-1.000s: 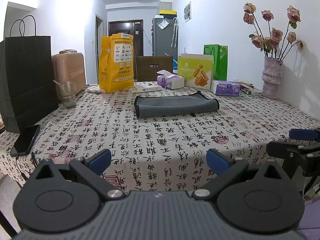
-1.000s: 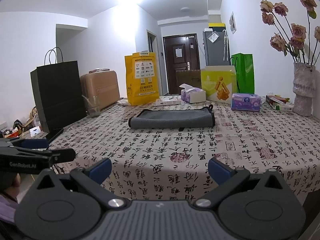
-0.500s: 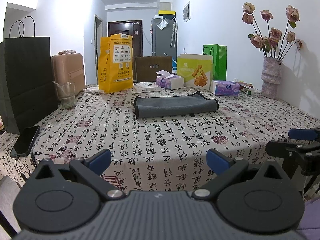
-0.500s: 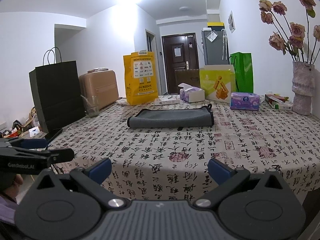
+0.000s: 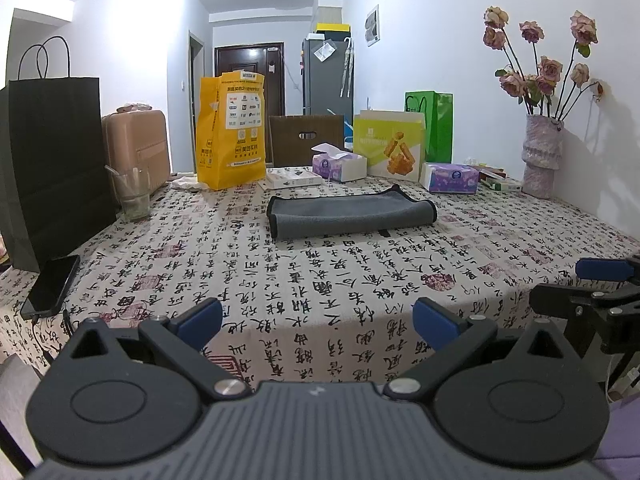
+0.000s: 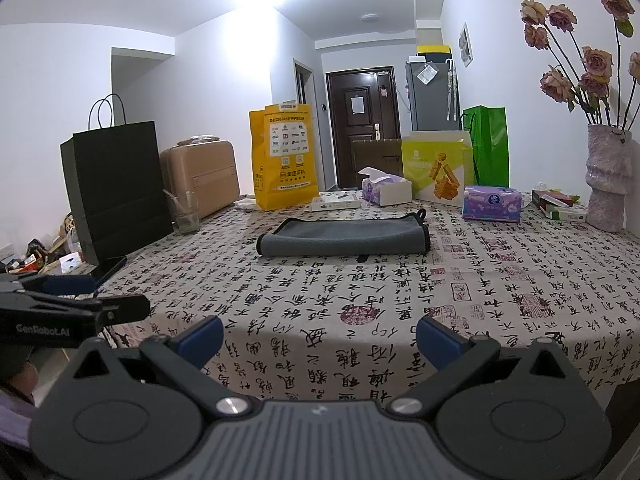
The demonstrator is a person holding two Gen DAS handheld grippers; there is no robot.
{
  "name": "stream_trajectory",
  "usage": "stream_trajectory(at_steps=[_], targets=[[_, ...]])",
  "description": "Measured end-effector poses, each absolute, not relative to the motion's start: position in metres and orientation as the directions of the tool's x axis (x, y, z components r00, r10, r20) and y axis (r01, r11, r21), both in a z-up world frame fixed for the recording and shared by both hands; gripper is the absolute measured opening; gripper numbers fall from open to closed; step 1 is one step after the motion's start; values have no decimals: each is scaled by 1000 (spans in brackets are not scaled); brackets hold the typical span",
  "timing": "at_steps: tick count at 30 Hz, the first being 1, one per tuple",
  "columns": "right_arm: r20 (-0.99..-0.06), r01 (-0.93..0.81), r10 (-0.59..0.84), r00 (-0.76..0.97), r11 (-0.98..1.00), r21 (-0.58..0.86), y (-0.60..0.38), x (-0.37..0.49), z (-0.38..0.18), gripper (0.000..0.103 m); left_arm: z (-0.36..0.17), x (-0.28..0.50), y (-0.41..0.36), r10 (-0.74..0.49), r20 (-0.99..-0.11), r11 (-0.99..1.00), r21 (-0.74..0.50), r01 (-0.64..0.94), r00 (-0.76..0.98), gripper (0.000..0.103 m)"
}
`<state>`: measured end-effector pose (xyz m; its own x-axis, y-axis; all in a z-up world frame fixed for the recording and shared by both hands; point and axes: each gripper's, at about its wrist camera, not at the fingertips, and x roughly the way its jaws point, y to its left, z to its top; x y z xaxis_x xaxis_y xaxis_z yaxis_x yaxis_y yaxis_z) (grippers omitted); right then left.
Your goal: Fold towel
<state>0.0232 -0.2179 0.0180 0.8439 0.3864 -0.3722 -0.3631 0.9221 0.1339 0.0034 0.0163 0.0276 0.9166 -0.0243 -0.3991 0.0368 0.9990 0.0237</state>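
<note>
A grey towel [image 5: 350, 216] lies folded flat in the middle of the table, on the calligraphy-print tablecloth [image 5: 320, 276]; it also shows in the right wrist view [image 6: 344, 236]. My left gripper [image 5: 318, 320] is open and empty, held off the table's near edge, well short of the towel. My right gripper [image 6: 318, 334] is open and empty, also at the near edge. Each gripper shows at the side of the other's view: the right one [image 5: 592, 284] and the left one [image 6: 80, 300].
A black paper bag [image 5: 52, 160], a phone [image 5: 52, 286] and a glass [image 5: 134, 194] stand at the left. A yellow bag [image 5: 232, 130], tissue boxes [image 5: 340, 166], a snack box [image 5: 390, 150] and a green bag [image 5: 434, 126] line the back. A flower vase [image 5: 542, 156] stands at the right.
Both grippers have drifted very slightly; the view shifts a little. The towel has not moved and both grippers stay open.
</note>
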Motion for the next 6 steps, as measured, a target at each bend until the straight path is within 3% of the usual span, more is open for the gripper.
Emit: stream_trajectory(at_steps=[6], targets=[[-372,-364,387,844,922,133,-218,23,18,103,29,3,16,-34,-396,999,21,46,918,103]])
